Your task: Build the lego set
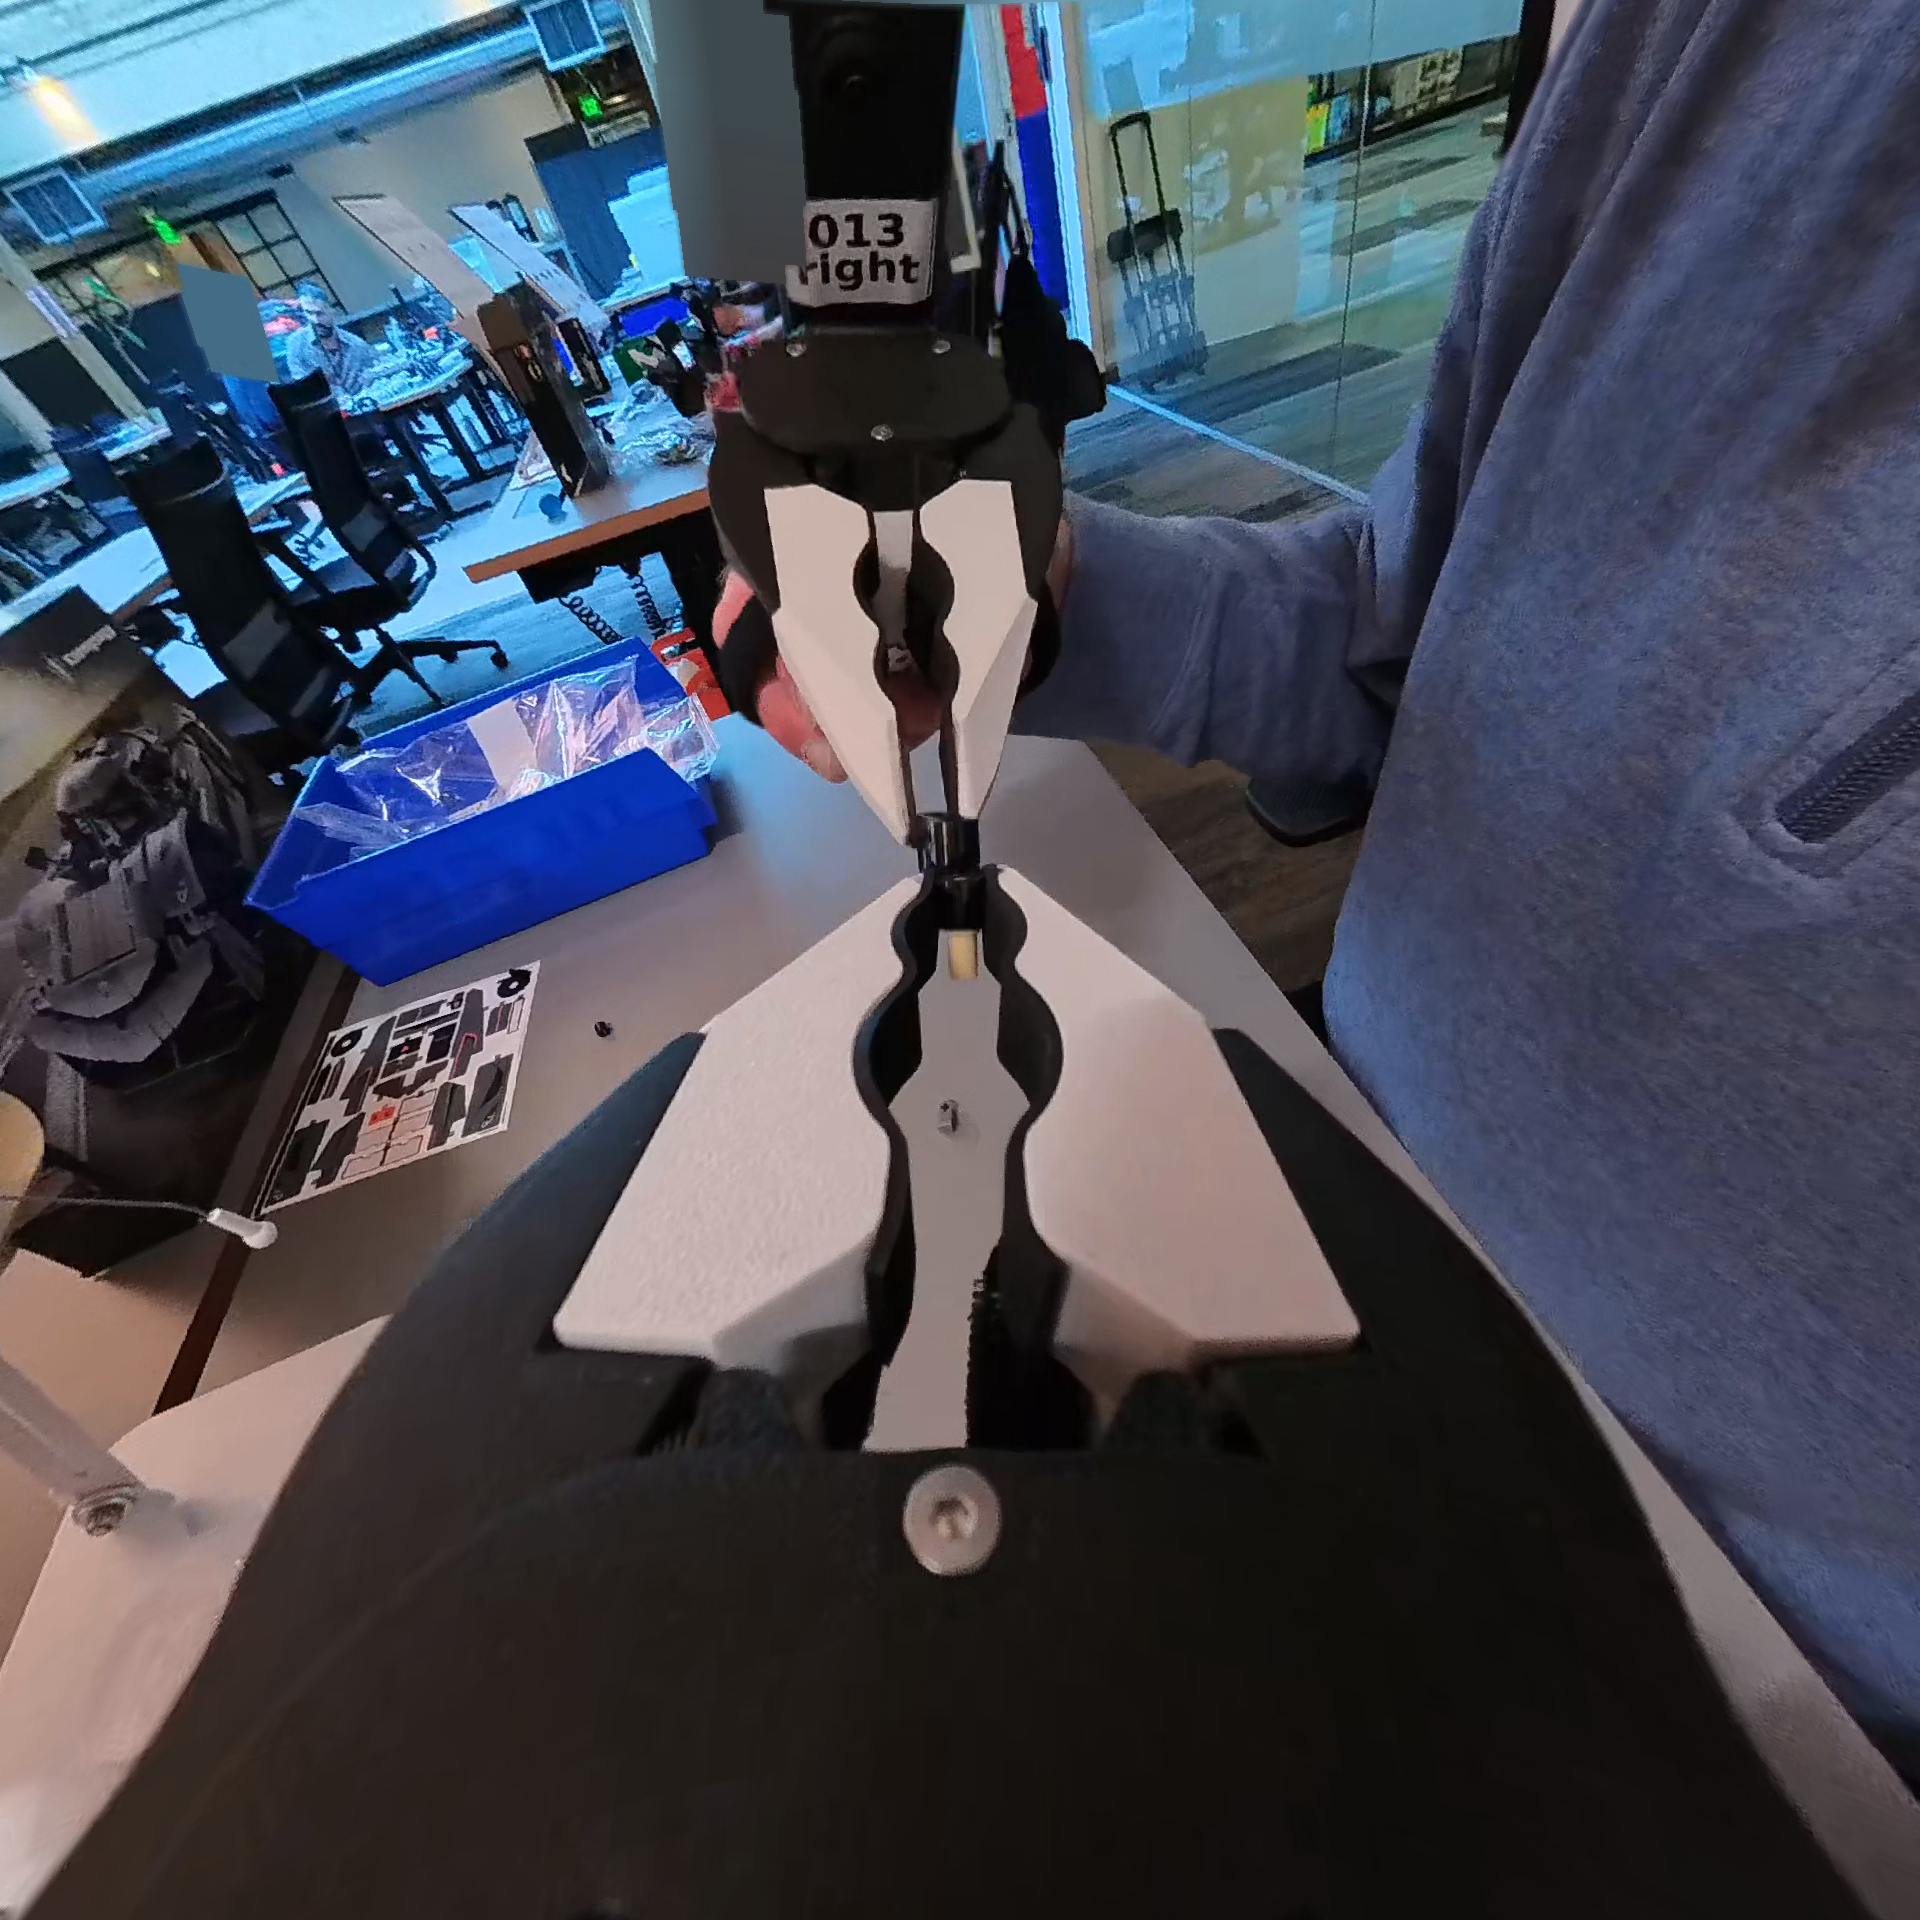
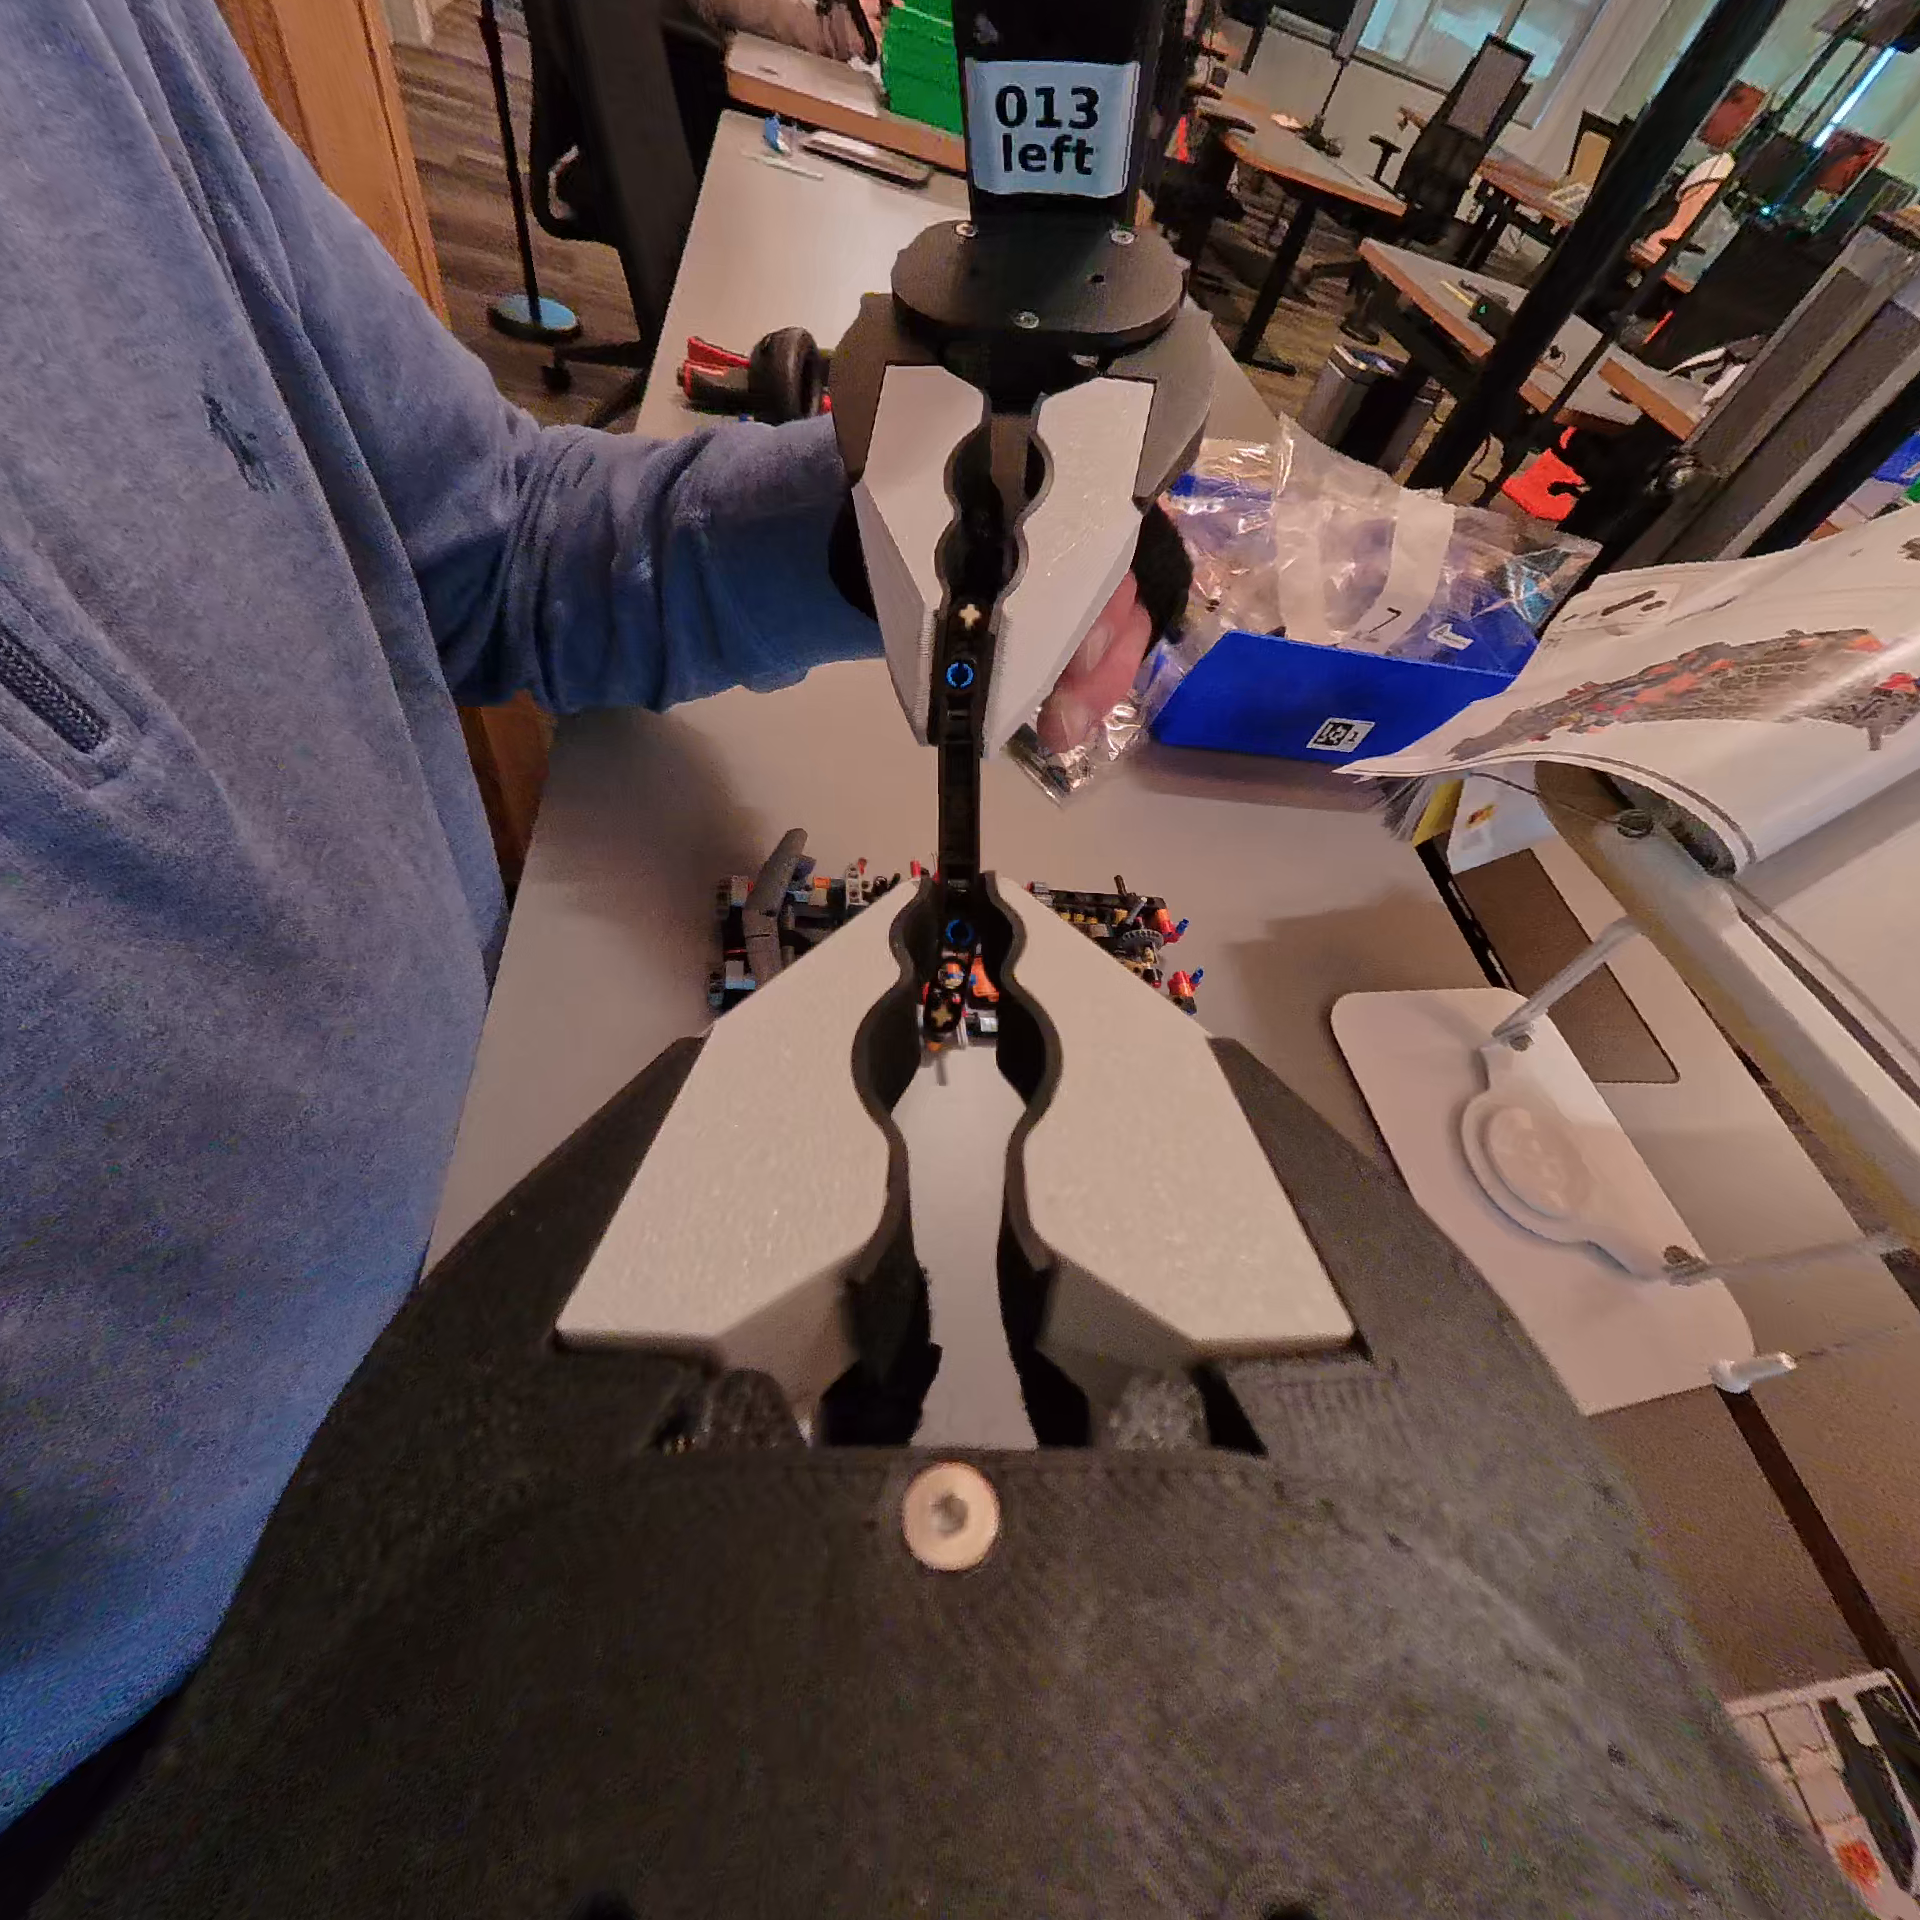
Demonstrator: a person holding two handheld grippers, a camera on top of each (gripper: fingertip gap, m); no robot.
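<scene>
Black and slim, a long Lego beam [image 2: 956, 769] spans the air between the two grippers, above the grey desk [image 2: 644, 831]. The left gripper [image 2: 961, 743], seen far off in the right wrist view, has its fingers clenched on the beam's far end, where a blue pin and a tan cross-shaped axle end show between them. The right gripper [image 2: 956, 883] has its fingers closed on the near end, and another blue pin shows just behind its tips. In the left wrist view the two grippers meet tip to tip, with a small tan piece [image 1: 961, 954] lodged between the left gripper's [image 1: 956, 883] fingers (whether it belongs to the beam I cannot tell).

Below the beam, on the desk, sits the partly built model [image 2: 800, 914], dark with red, orange and blue pins. Far to the right are a blue bin [image 2: 1320, 696] of clear bags and an open instruction booklet [image 2: 1704, 675] on a stand; a sticker sheet [image 1: 416, 1081] lies left of the left gripper.

This looks like a mid-air sub-assembly or handover step. Next, one gripper probably needs to let go while the other keeps the beam aligned with the model.
</scene>
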